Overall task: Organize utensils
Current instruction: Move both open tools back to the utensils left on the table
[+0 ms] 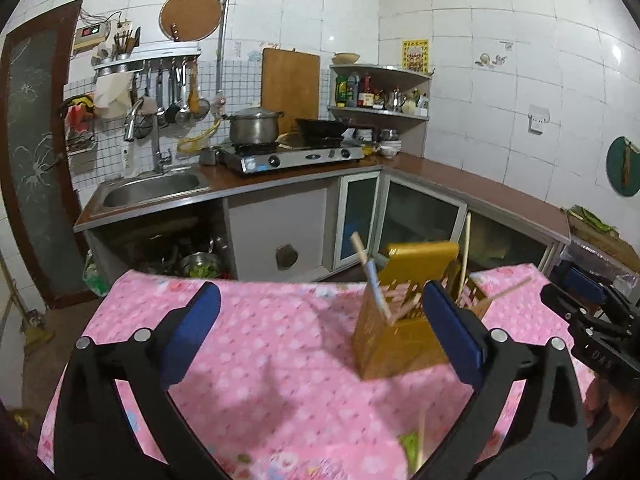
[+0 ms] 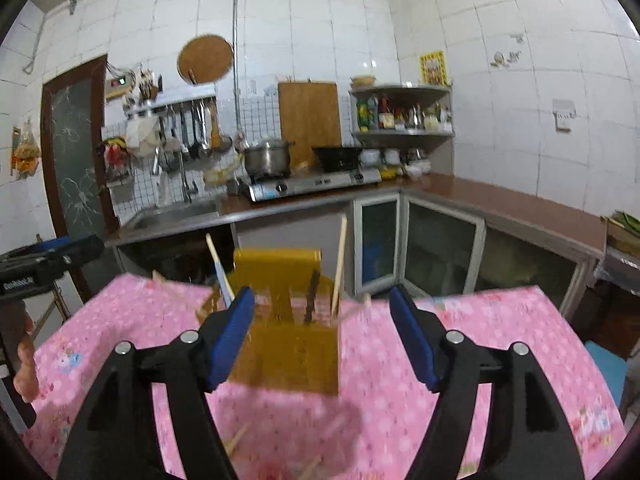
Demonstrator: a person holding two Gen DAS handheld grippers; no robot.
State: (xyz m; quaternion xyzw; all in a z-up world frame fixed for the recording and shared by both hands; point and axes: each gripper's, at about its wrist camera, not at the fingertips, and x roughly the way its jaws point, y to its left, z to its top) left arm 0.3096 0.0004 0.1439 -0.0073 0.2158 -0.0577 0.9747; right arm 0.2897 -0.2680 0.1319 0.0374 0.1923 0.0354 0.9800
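Motion blur smears the chopsticks (image 2: 236, 442) lying on the pink tablecloth (image 2: 500, 320), perhaps three, and the yellow holder's (image 2: 288, 356) slots.

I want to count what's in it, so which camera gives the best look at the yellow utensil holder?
The right wrist view: the yellow utensil holder sits near centre, facing the camera, its slots and chopsticks visible. In the left wrist view the holder stands off to the right, angled, partly hidden behind a gripper finger.

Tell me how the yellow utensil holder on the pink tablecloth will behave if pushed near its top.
The yellow utensil holder stands tall on a narrow base, so it would probably tip. It looks like thin plastic, likely light. Chopsticks leaning out may rattle or spill.
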